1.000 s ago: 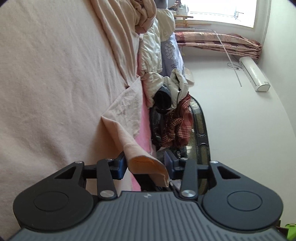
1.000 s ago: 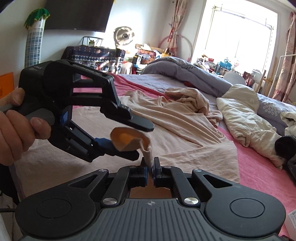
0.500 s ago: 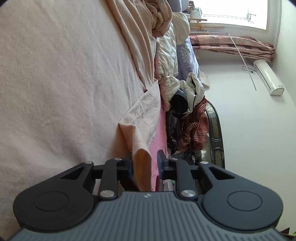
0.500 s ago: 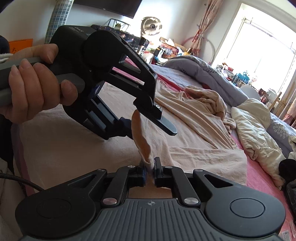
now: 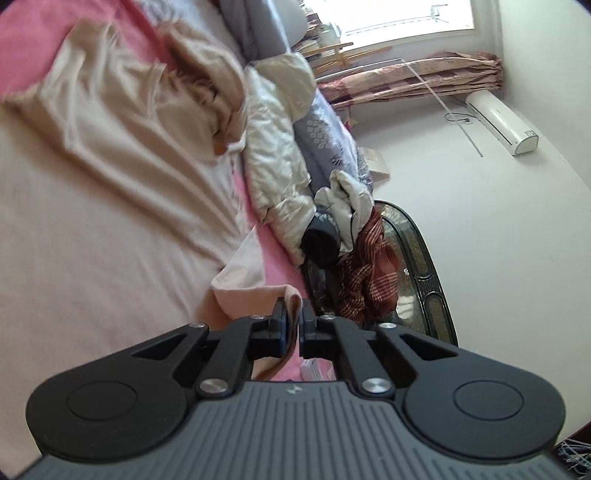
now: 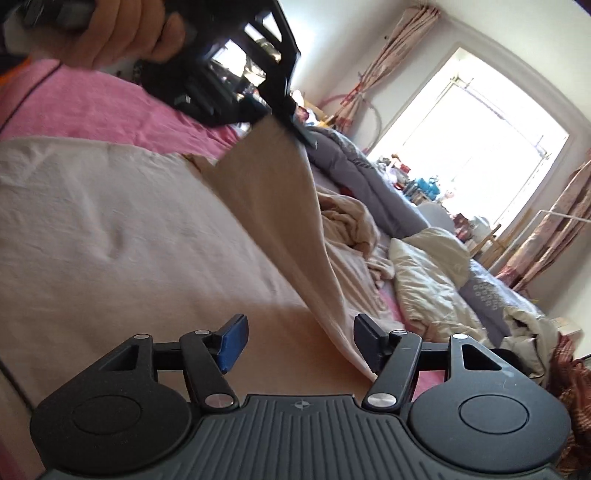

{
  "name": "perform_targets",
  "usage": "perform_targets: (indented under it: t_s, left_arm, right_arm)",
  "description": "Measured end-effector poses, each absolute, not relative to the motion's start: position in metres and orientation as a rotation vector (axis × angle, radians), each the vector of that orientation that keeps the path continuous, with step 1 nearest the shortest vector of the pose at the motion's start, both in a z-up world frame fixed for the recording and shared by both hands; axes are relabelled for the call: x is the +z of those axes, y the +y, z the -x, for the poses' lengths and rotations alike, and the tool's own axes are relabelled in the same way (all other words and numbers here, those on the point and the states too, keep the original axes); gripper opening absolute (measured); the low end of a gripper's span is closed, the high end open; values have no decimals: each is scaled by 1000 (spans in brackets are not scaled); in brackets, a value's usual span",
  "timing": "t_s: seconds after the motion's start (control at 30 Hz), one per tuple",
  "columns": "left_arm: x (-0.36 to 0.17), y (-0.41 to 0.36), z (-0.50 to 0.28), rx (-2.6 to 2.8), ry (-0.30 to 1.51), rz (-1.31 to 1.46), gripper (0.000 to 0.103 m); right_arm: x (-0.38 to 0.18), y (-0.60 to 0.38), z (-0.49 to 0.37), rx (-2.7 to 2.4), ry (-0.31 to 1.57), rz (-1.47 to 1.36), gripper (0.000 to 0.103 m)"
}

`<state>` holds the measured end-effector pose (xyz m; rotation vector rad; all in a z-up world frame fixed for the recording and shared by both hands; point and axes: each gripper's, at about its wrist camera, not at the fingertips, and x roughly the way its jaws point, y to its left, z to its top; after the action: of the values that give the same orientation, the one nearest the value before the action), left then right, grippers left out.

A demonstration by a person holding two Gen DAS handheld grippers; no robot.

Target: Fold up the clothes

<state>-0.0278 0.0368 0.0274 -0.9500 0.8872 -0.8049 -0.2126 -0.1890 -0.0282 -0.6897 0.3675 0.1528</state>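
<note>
The left hand-held gripper point(image 5: 293, 325) has just closed, and its jaws pinch a folded corner of the beige garment point(image 5: 110, 206) between the blue-edged pads. From the right wrist view that same corner hangs lifted from the left hand-held gripper at the top left, where a hand point(image 6: 122, 33) grips the handle, and the cloth drapes down in a smooth taut sheet. The right hand-held gripper point(image 6: 299, 338) has just been opening and now stands wide; the draped edge passes close by its right pad, though contact is hard to judge. The rest of the soft, lightly wrinkled knit lies spread on the pink bed point(image 6: 103, 107), with a cream quilted jacket point(image 6: 428, 273) crumpled further right
</note>
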Motion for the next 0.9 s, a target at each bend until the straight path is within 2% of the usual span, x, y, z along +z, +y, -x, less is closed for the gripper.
perform_targets:
  t_s: [0.17,0.37,0.5,0.67,0.73,0.8,0.9]
  left_arm:
    - [78,46,-7,-801,786,860,2]
    - [102,55,-42,-748,722,823,2]
    - [90,65,-53,-707,737,828,2]
    - [44,66,-39,-627,872,695,4]
    - [28,75,-27,-600,898,689,10]
    - [19,89,-14,-587,892,725,32]
    - [14,114,6,-559,859,764,45]
  right_arm:
    - [-38,-211,155,3,389,681,66]
    - [-66,-207,96,-18,447,749,67]
    - [-69,-214,73,-100,459,714,67]
    - [-75,-215,80,-95,433,730,68]
    - [-75,-206,90,-54,383,781,68]
    - [-69,-188,105,54,349,823,68]
    - [-52,-160,131,277,333,786,68]
